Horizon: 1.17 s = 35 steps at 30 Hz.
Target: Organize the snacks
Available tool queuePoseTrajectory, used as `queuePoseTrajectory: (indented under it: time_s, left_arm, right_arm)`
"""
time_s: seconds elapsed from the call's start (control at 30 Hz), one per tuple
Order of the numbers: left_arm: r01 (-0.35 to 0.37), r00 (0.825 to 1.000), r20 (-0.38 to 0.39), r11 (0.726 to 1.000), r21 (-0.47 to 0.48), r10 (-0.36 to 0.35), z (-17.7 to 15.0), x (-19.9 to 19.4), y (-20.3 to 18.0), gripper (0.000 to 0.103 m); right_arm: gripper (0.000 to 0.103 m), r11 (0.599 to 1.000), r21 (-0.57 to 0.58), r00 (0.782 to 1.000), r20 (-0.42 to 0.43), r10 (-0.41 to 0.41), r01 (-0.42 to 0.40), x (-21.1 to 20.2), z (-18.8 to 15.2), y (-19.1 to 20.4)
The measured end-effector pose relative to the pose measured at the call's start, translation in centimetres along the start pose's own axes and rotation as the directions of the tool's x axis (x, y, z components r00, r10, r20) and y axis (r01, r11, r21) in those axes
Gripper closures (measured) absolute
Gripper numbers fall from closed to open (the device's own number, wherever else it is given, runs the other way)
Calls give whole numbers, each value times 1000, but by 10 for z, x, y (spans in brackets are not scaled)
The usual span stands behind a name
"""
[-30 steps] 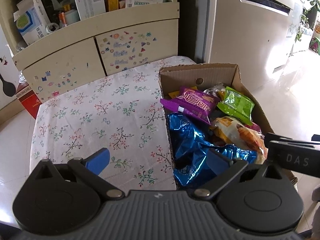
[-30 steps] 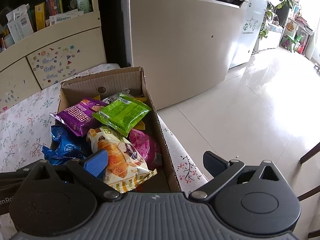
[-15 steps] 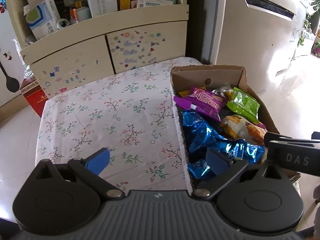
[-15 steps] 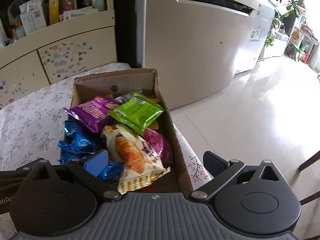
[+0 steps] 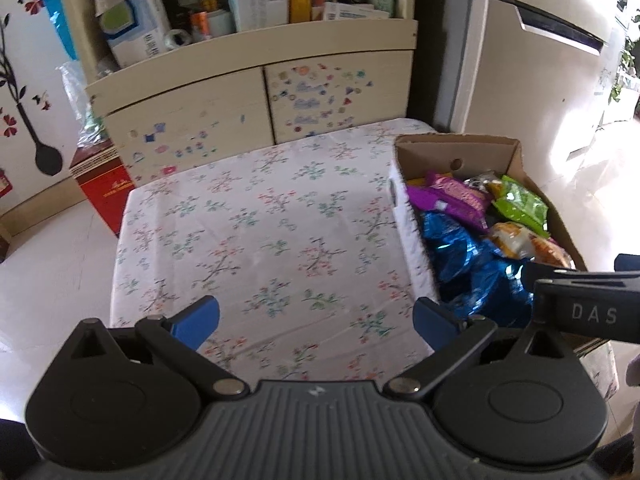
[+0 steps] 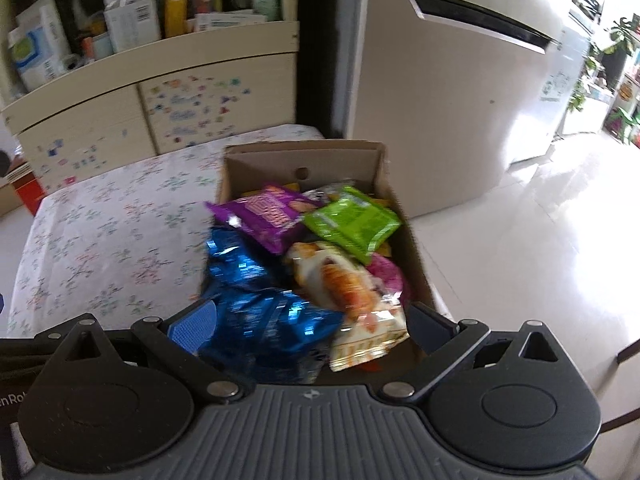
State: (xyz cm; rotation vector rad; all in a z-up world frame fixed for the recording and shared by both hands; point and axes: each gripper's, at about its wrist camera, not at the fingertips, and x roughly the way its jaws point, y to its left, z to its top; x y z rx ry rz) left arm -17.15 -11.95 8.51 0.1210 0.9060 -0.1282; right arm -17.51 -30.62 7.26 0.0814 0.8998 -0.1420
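A cardboard box (image 6: 380, 160) (image 5: 516, 152) stands on the right end of a table with a floral cloth (image 5: 272, 240). It holds snack bags: a purple one (image 6: 268, 216), a green one (image 6: 352, 224), blue foil bags (image 6: 256, 292) and a white bag with a croissant picture (image 6: 344, 292). My right gripper (image 6: 312, 324) hovers open over the near end of the box, above the blue and croissant bags, holding nothing. My left gripper (image 5: 316, 320) is open over the cloth, left of the box.
Behind the table is a cream cabinet (image 5: 256, 92) with stickers and a shelf of boxes and bottles. A fridge (image 6: 440, 100) stands to the right. A red carton (image 5: 104, 184) sits on the floor at the left. White tiled floor (image 6: 540, 240) lies to the right.
Both grippers have pulled back and swung left, so the box sits further right and further away in both views. Both stay open. The snacks have not moved.
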Motion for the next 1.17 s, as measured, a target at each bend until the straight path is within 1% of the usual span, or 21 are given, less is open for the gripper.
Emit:
queuePoseTrajectory:
  time_s: [0.13,0.47,0.8,1.0,1.17]
  left_arm:
    - [-4,1000,-18,1000,-26,3,-6,-3,21,1]
    - [-55,998,-37,997,-48,53,-25,-3,63,1]
    - [-94,994,-70,993,-72,89,-41,6,107,1]
    - [-95,993,-82,991,-95,88,-47,15,128,1]
    - [-117,988,-105,991,-62,111,-48,27,135,1]
  right_arm:
    - [0,999,-29,1000,-1,26,-26,0,-2,18]
    - [0,993,-100,998,-11,61,-62,4,-14,63]
    - [0,982,-166,995,-36,89,-94,17,-24,109]
    - [0,979,-168,992,-69,103,-113,31,-27,130]
    - [0,985,-135,990,-100,99,-112,46,-35,142]
